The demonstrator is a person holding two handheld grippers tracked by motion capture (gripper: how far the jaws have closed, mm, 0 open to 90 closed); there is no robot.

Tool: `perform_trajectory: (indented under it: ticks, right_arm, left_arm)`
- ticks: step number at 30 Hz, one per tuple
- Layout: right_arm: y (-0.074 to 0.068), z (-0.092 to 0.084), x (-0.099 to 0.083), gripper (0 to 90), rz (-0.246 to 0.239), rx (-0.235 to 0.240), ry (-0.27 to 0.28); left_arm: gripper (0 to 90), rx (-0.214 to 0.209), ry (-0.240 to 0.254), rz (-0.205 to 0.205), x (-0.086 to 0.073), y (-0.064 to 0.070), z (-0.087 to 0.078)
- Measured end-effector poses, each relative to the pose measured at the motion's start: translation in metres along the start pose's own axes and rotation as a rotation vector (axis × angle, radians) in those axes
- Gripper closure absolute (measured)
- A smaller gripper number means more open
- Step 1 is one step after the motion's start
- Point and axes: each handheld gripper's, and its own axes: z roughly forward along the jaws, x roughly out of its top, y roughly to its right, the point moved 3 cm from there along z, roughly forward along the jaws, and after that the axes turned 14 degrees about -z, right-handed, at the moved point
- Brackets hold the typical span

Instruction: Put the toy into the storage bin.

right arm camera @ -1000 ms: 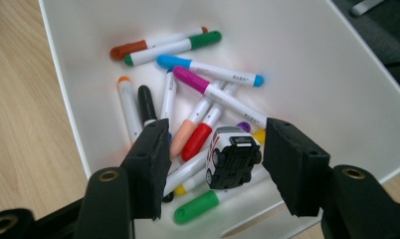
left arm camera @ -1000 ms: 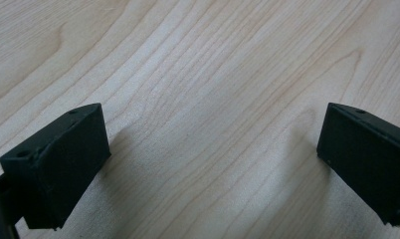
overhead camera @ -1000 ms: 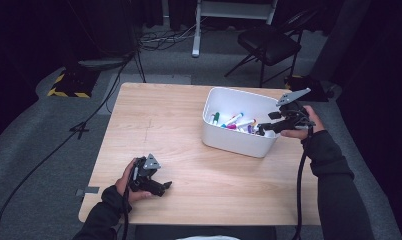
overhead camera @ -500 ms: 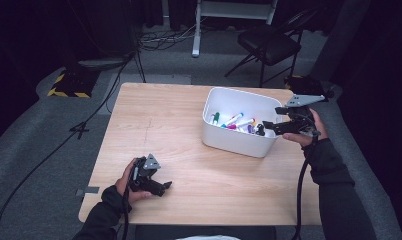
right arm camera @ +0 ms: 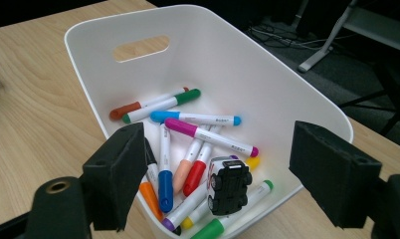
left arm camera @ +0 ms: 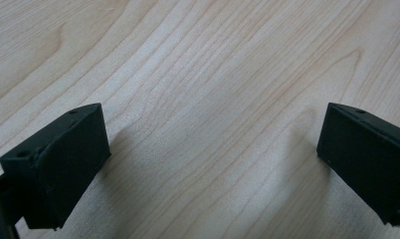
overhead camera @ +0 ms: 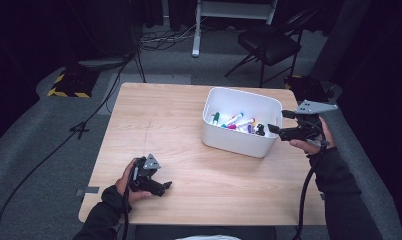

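The small black and white toy car (right arm camera: 229, 185) lies inside the white bin (right arm camera: 248, 74), on top of a heap of coloured markers (right arm camera: 198, 130) near the wall closest to the right claw (right arm camera: 223, 179). That claw's jaws have just been opening and now stand spread wide with nothing between them, level with the bin's near rim; in the high view the right claw (overhead camera: 276, 129) hovers just beside the bin's (overhead camera: 239, 145) right end. The left claw (left arm camera: 213, 164) is also spread, empty, low over the bare tabletop (left arm camera: 198, 74), well apart from the bin. Judging from here, the car sits loosely on round markers, so a knock to the rim from a drifting jaw could roll it deeper among them or shift the light bin across the tabletop.
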Motion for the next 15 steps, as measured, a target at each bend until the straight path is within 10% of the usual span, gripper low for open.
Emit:
perform_trajectory:
  ticks: [15]
  right_arm:
    - [-0.021,-0.025,-0.013,23.6,-0.012,0.000,0.064]
  left_arm:
    - [0.2,0.000,0.000,0.000,0.000,0.000,0.000]
